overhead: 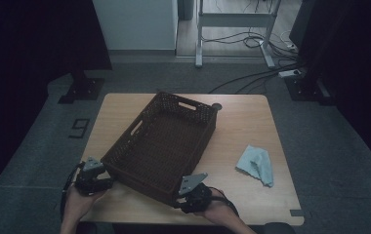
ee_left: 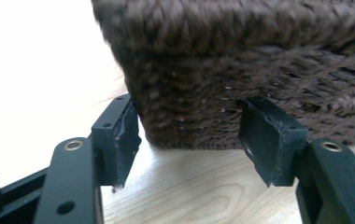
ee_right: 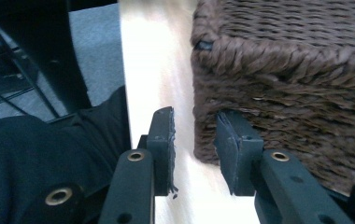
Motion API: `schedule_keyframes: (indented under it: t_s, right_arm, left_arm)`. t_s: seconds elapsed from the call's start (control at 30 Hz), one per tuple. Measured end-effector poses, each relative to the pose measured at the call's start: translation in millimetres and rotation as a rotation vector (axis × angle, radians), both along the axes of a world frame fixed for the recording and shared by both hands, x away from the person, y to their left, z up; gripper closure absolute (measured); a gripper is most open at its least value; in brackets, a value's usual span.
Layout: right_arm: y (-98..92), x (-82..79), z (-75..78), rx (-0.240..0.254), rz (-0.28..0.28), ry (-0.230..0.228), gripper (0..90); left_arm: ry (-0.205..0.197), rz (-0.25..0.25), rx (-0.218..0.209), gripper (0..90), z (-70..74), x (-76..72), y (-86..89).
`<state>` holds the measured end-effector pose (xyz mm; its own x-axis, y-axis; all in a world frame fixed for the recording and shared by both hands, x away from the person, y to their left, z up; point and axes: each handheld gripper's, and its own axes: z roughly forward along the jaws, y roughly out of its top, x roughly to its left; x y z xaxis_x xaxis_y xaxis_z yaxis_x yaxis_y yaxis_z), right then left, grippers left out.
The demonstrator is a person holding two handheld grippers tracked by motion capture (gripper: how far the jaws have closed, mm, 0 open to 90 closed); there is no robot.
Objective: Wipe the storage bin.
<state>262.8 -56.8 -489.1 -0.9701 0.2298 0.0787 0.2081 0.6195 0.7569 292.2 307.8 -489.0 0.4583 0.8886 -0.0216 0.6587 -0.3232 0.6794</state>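
centrally brown woven basket [overhead: 164, 141] empty, left gripper [ee_left: 189, 140] spread, right gripper [ee_right: 194, 149] spread

rough woven basket [overhead: 166, 141], smooth wood table [overhead: 242, 122]

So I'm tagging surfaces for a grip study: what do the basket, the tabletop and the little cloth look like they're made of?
Basket: dark brown woven fibre, wicker or a plastic imitation; twisted strands show up close, matte.
Table: light wood or wood-look laminate; grain lines show, smooth with a slight sheen.
Cloth: soft pale blue-grey fabric, crumpled into folds; the weave is too small to tell.
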Motion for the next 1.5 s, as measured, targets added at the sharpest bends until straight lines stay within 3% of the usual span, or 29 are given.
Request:
schedule_keyframes:
  t_s: [0.1,0.17,0.33,0.53,0.67,0.8,0.87,1.0,1.13,1.37,1.5]
  right_arm:
    - [9.6,-4.0,0.9,-0.025,0.039,-0.018,63.1]
    - [9.1,-4.0,2.0,-0.032,0.043,-0.028,60.6]
    - [-11.0,6.2,2.2,-0.050,-0.025,-0.034,51.1]
    - [-46.6,29.0,2.4,-0.082,-0.162,-0.022,38.9]
    - [-70.8,43.4,3.2,-0.111,-0.249,-0.046,32.2]
    - [-94.8,55.1,5.2,-0.129,-0.325,-0.082,27.4]
    - [-110.2,61.6,6.7,-0.127,-0.369,-0.079,26.7]
    - [-137.2,69.3,5.8,-0.177,-0.453,-0.131,26.5]
    - [-164.4,76.3,2.0,-0.179,-0.546,-0.121,27.2]
    - [-202.5,86.7,-1.7,-0.158,-0.726,-0.094,25.7]
    - [-215.9,91.0,-6.2,-0.190,-0.797,-0.088,22.5]
  left_arm:
    - [-0.002,0.018,-0.001,28.2,-1.6,-0.8,4.9]
    - [0.007,0.031,0.026,24.0,-4.0,-1.9,9.4]
    - [0.036,0.059,0.044,16.6,-13.9,-2.4,20.8]
    - [0.079,0.074,0.050,13.7,-28.0,-0.6,28.6]
    - [0.087,0.069,0.052,11.4,-31.7,0.2,28.7]
    - [0.095,0.060,0.080,7.4,-36.8,1.2,27.8]
    - [0.098,0.057,0.090,5.8,-39.1,1.5,28.0]
    - [0.109,0.046,0.108,2.7,-43.2,2.2,27.3]
    - [0.120,0.027,0.125,0.0,-47.0,2.9,25.9]
    - [0.134,0.028,0.081,0.0,-49.5,4.1,29.7]
    - [0.131,0.027,0.080,0.0,-49.8,4.2,29.3]
